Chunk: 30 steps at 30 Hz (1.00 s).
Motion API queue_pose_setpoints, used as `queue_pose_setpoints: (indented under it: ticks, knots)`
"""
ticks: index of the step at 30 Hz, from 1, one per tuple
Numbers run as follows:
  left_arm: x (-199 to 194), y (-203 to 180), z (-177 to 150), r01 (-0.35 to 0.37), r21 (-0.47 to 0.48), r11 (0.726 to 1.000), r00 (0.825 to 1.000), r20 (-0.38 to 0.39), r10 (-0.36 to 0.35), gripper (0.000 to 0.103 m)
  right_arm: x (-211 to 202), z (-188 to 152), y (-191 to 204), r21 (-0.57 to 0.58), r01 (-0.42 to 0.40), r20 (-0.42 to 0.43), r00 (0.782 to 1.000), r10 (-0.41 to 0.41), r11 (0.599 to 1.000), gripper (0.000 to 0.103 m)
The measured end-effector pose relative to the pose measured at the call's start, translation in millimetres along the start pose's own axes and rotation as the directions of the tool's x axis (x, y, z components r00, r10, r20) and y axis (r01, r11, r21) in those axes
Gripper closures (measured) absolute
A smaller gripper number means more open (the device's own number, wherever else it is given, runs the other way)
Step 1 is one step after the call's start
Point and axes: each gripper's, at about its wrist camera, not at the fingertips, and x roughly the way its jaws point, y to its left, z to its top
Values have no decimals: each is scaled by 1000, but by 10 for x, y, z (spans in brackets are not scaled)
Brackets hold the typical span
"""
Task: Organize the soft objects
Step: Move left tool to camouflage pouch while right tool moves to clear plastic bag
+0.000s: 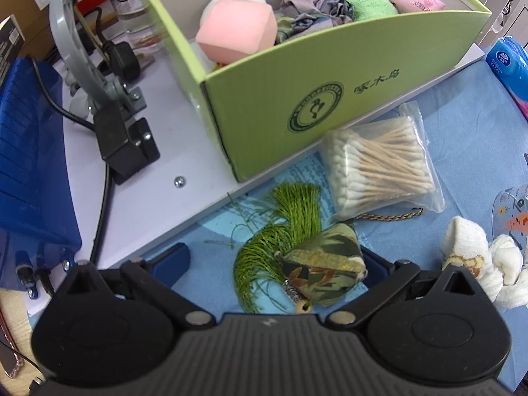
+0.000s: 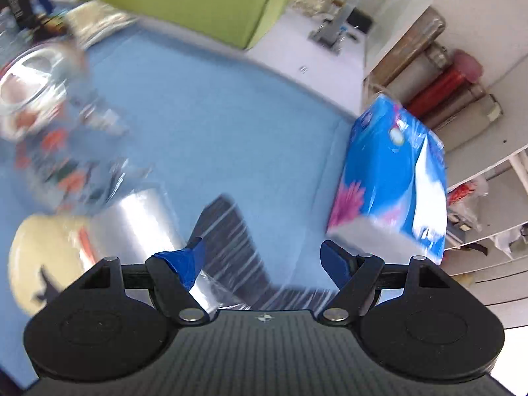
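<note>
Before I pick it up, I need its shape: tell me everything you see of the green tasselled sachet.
The sachet is a small pyramid-like pouch of green and gold brocade lying on the blue mat. A green thread tassel fans out toward the box; a wooden bead hangs at its near end. It sits between the open left hand-held gripper fingers.

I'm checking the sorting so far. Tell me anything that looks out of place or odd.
The green box holds soft things, but a bag of cotton swabs, a tasseled pouch and white socks lie outside it on the blue mat. The pouch sits between the open left claw.
</note>
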Motion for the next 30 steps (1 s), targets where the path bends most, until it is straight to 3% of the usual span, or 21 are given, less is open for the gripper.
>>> queue_pose_setpoints:
  ticks: [2, 4, 6, 8, 11, 13, 19, 22, 26, 30]
  knots:
    - [1, -1, 0, 0, -1, 1000, 1000, 1, 0, 1, -142, -87, -87, 49, -15, 45, 999, 12, 999, 40]
    - [-5, 3, -1, 0, -2, 1000, 1000, 2, 0, 1, -332, -197, -167, 101, -84, 137, 988, 70, 991, 40]
    - [-10, 7, -3, 0, -1, 1000, 1000, 3, 0, 1, -464, -292, -130, 84, -196, 221, 960, 174, 977, 40]
    - [-1, 6, 0, -1, 0, 1000, 1000, 2, 1, 1, -503, -330, 29, 2, -258, 250, 936, 249, 966, 40]
    - [-1, 0, 6, -4, 1, 1000, 1000, 0, 4, 1, -471, -308, 291, -140, -205, 252, 939, 235, 969, 40]
    - [5, 0, 4, -5, 1, 1000, 1000, 0, 5, 1, -391, -268, 334, -197, -242, 217, 934, 283, 950, 40]
    - [10, -5, 9, -5, 8, 1000, 1000, -2, 5, 1, -186, -209, 262, -180, -308, 169, 926, 337, 934, 39]
    - [7, 0, 7, -5, 8, 1000, 1000, -2, 5, 1, -47, -197, 230, -127, -432, 119, 887, 446, 893, 36]
    - [8, -3, 21, -1, 17, 1000, 1000, 2, 1, 1, -103, -260, 373, -191, -402, 140, 892, 431, 895, 35]
    - [9, -3, 3, 1, 24, 1000, 1000, 29, -2, 1, -118, -322, 398, -174, -397, 174, 888, 425, 901, 34]
